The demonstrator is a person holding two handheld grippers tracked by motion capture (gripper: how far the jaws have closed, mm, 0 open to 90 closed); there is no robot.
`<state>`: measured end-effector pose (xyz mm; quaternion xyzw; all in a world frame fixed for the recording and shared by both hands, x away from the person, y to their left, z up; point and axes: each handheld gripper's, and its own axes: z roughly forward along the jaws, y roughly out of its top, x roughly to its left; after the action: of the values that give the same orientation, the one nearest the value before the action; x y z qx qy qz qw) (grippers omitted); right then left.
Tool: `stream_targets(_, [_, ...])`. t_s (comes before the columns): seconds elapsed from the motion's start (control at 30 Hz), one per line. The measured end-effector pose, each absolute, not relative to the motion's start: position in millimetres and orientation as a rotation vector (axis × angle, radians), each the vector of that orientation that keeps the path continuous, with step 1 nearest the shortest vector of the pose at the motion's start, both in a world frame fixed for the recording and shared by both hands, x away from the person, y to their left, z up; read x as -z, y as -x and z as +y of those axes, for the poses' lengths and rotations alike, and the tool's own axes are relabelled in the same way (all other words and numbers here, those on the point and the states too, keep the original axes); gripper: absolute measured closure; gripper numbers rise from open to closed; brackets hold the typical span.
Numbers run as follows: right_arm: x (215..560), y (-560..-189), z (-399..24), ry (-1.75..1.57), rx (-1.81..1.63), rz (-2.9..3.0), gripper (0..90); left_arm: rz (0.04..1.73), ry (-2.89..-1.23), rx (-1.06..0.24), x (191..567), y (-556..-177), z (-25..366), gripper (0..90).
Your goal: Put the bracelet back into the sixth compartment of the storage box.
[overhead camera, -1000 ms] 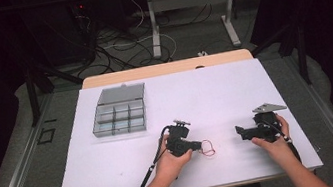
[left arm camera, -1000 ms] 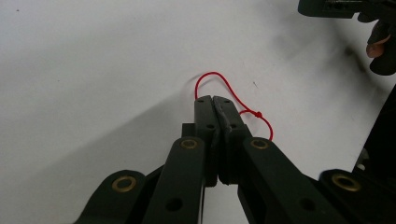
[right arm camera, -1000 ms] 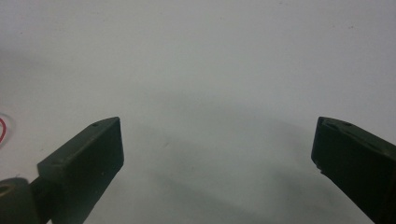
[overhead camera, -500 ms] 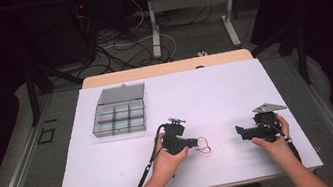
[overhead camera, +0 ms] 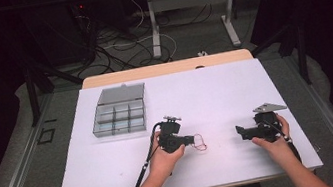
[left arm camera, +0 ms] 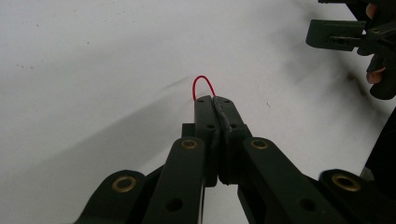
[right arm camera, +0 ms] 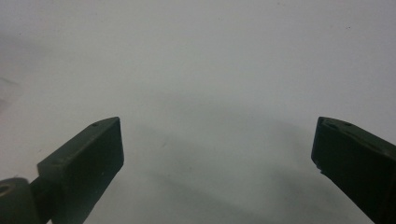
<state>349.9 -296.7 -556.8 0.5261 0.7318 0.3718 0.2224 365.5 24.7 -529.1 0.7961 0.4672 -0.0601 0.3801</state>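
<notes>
Clearly, the left gripper [left arm camera: 215, 100] pinches a red wire [left arm camera: 204, 84].

A grey compartment box [overhead camera: 120, 113] with open lid sits on the white table [overhead camera: 214, 91].

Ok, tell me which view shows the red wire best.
The left gripper view: the red wire loops out just past the shut tips of the left gripper, close and sharp. The high view shows it small, dangling beside that gripper.

left gripper [left arm camera: 214, 100] jaws pinched on red wire [left arm camera: 203, 85] | over white table [left arm camera: 93, 70]
</notes>
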Motion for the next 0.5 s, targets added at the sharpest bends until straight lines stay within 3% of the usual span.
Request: stream_targets(0.5, [556.8,-350.0,-296.9,-1.453,-1.027,2.021,2.3,1.237,-1.992,0.116,521.6,-371.5,38.6,90.0])
